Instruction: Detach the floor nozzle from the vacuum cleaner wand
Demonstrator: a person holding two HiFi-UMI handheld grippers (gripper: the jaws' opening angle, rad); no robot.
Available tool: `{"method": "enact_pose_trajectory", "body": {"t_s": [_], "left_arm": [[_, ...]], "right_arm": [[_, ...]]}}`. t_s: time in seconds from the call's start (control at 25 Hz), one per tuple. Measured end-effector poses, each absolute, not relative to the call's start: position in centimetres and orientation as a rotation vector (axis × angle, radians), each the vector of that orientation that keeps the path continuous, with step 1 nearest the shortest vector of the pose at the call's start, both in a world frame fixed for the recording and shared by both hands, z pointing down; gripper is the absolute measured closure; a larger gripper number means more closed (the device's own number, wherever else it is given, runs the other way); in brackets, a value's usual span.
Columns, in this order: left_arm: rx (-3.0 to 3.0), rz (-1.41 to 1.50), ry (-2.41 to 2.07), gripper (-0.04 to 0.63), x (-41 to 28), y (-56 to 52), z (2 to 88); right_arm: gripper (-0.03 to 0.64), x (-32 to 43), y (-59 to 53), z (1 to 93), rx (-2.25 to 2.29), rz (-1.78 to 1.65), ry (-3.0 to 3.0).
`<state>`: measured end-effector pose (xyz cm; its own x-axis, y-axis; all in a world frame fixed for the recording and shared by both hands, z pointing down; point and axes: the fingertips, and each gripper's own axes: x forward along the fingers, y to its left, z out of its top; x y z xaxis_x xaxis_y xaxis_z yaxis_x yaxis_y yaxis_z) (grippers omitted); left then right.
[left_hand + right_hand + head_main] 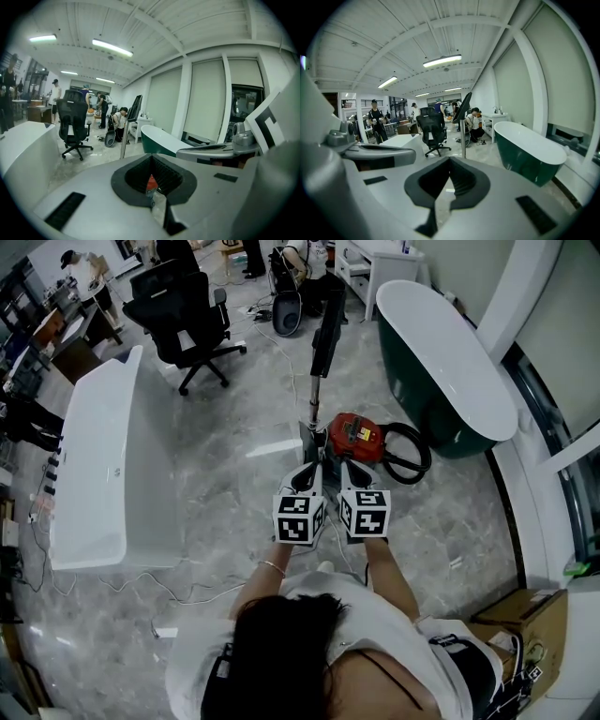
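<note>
The red vacuum cleaner (357, 434) lies on the marble floor with its black hose (414, 454) looped at its right. Just left of it a metal wand (316, 395) stands upright, with a flat black piece (328, 326) at its top that looks like the floor nozzle. My left gripper (304, 469) and right gripper (349, 469) are held side by side just short of the vacuum, both shut and empty. In the left gripper view the shut gripper (152, 188) shows a sliver of red vacuum (151, 181) through its gap. The right gripper (442, 188) faces the wand (463, 137).
A long white bathtub (94, 474) stands at the left and a dark green one (441, 371) at the right. A black office chair (187, 324) is behind the wand. A cardboard box (530, 615) sits near right. Cables (178, 592) trail on the floor; several people are at the back.
</note>
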<state>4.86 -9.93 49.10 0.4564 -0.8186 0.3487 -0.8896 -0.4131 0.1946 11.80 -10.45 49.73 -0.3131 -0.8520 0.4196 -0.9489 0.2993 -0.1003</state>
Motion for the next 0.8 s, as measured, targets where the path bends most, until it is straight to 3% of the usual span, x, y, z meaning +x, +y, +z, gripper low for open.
{"method": "enact_pose_trajectory", "body": {"t_s": [0.8], "left_arm": [[2.356,0.3,-1.475,0.601,6.0,-10.7,49.3]], "right_arm": [[0.601,13.1,-11.0,50.1,1.619,0.486,-2.294]]}}
